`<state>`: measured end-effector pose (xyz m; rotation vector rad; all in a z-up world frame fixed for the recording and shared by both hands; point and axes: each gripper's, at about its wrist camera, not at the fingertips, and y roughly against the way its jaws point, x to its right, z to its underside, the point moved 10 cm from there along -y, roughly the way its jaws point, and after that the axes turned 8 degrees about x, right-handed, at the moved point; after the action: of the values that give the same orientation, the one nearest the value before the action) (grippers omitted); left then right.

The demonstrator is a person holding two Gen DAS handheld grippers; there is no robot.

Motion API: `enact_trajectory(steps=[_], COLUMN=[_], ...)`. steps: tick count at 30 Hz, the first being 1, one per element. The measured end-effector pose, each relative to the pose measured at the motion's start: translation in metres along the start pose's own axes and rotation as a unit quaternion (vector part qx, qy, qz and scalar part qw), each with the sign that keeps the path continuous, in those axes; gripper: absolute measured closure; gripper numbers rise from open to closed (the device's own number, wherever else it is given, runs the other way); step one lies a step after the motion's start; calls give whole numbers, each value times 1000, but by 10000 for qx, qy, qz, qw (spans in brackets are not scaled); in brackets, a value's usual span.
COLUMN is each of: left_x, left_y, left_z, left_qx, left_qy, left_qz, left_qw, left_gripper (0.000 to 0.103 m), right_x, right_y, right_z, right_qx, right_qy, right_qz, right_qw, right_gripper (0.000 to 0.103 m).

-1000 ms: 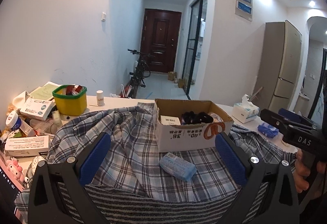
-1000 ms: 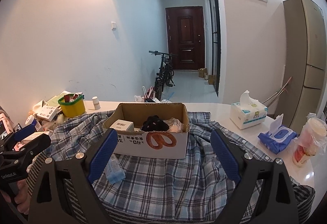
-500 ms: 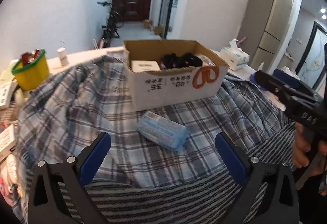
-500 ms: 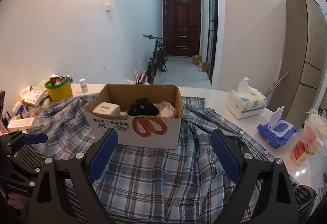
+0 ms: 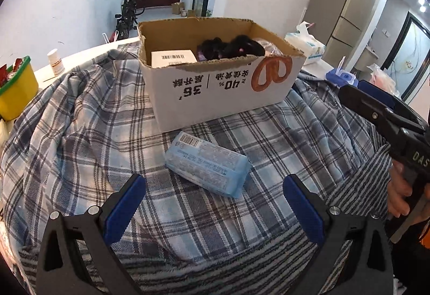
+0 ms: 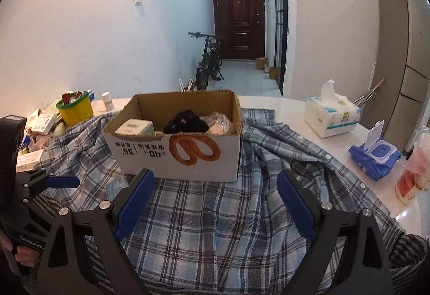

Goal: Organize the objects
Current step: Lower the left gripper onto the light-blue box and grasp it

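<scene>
A light blue tissue pack (image 5: 207, 163) lies on a plaid shirt (image 5: 80, 133) in front of a cardboard box (image 5: 220, 96). The box holds a white carton (image 5: 172, 58) and a black cloth (image 5: 231, 46). My left gripper (image 5: 213, 187) is open and empty, just above and short of the pack. My right gripper (image 6: 215, 184) is open and empty, in front of the box (image 6: 177, 149); it also shows at the right of the left wrist view (image 5: 381, 112). The left gripper shows at the left of the right wrist view (image 6: 61, 182).
A yellow tub (image 6: 75, 109) and small boxes (image 6: 43, 123) crowd the table's left. A white pill bottle (image 5: 56, 62) stands behind the shirt. A tissue box (image 6: 332, 117), blue wipes pack (image 6: 373, 152) and a bagged item (image 6: 414, 174) sit at the right. A bicycle (image 6: 209, 61) stands in the hallway.
My left gripper has tilted down and moved closer to the blue pack. My right gripper has moved closer to the box. Both stay open.
</scene>
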<state>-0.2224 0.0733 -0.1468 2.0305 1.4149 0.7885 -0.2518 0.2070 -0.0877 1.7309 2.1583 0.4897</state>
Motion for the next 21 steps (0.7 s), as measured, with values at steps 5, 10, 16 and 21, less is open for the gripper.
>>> enact_trajectory(steps=[5, 10, 16, 21], left_x=[-3, 5, 1, -2], left_y=[-18, -32, -46, -46], left_z=[-2, -4, 4, 3], left_qx=[-184, -480, -701, -654], left_qy=[-197, -455, -359, -317], left_qz=[37, 429, 440, 382], left_qw=[9996, 9969, 9959, 9966], left_gripper=[0, 0, 8, 23], right_x=[-2, 1, 1, 0], right_y=[-4, -6, -8, -9], right_z=[7, 9, 11, 12], right_qx=[-116, -147, -217, -231], right_qy=[-7, -44, -68, -27], right_qz=[-88, -96, -155, -168], right_qw=[9999, 9998, 9996, 9996], right_gripper=[11, 11, 11, 11])
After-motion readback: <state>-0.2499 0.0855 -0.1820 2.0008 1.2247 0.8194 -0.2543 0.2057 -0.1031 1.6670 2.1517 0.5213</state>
